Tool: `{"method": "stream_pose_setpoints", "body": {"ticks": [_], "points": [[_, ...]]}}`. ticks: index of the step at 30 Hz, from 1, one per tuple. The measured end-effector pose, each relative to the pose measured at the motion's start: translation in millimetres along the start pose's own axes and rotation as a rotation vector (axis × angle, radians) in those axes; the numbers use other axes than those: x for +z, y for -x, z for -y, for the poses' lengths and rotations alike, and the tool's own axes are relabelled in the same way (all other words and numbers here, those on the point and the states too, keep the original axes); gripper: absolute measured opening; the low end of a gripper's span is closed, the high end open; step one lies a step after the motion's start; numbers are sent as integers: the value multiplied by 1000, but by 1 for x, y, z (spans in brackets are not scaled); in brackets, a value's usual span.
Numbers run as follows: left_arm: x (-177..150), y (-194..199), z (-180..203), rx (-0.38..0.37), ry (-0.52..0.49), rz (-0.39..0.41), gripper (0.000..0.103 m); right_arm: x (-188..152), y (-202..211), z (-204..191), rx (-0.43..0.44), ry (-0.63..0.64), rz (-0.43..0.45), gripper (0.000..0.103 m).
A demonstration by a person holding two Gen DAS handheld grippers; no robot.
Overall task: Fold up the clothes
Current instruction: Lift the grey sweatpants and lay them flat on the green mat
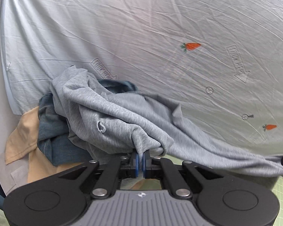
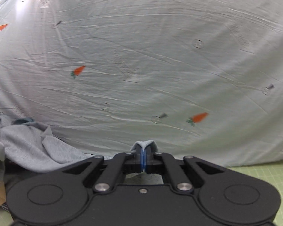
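A pale blue bedsheet (image 1: 141,37) printed with orange carrots (image 1: 191,46), arrows and small round marks covers the work surface, creased all over; a green cutting mat (image 2: 264,171) shows at the sheet's near edge. The left gripper (image 1: 141,155) is clamped on a fold of the grey heathered shirt (image 1: 107,116), which lies on the sheet's near left part over a dark teal garment (image 1: 52,131) and a tan one (image 1: 22,131). The right gripper (image 2: 143,150) pinches another edge of that shirt.
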State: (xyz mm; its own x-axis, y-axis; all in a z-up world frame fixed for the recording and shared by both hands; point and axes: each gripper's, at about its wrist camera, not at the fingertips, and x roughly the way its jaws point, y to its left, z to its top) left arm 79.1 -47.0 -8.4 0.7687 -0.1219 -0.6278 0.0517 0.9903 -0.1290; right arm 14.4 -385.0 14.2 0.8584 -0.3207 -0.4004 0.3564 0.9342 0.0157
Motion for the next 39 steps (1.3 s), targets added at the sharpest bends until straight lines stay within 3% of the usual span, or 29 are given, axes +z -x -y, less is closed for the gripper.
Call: {"method": "stream_pose_setpoints", "body": {"ticks": [2,5,10,15,17,19,21,23,26,29,31,34,39], "points": [[-24,-3,30,2,-5,-8,3,-21,8,50,-47,-42,-39,1],[-43,24,102,0,-21,-34,3,-49,30,118,-133,-23,-62,1],[-91,49,212,-126,-79,-120,3,-85,79,243,-301,-80,-88,1],[-158,53,319,-312,-197,-313,5,-119,127,340,-452,-129,-107,1],[-184,50,343,-368,-218,-407,10,-133,137,366,-485,-156,-144,1],[-201,51,355,-379,-243,-457,12,-147,144,384,-492,-179,-193,2],[-207,56,357,-350,-263,-446,25,-161,147,392,-487,-201,-231,4],[-205,57,348,-317,-239,-425,31,-173,147,395,-472,-224,-265,10],[-198,53,327,-258,-183,-407,32,-188,144,389,-432,-248,-314,21],[-191,48,300,-158,-152,-400,36,-195,139,375,-385,-252,-351,25],[-188,45,277,-98,-124,-407,36,-197,134,363,-363,-250,-361,35],[-183,42,241,-27,-85,-416,39,-197,125,343,-332,-241,-371,41],[-179,33,182,87,-86,-444,41,-194,111,303,-319,-216,-373,62]]}}
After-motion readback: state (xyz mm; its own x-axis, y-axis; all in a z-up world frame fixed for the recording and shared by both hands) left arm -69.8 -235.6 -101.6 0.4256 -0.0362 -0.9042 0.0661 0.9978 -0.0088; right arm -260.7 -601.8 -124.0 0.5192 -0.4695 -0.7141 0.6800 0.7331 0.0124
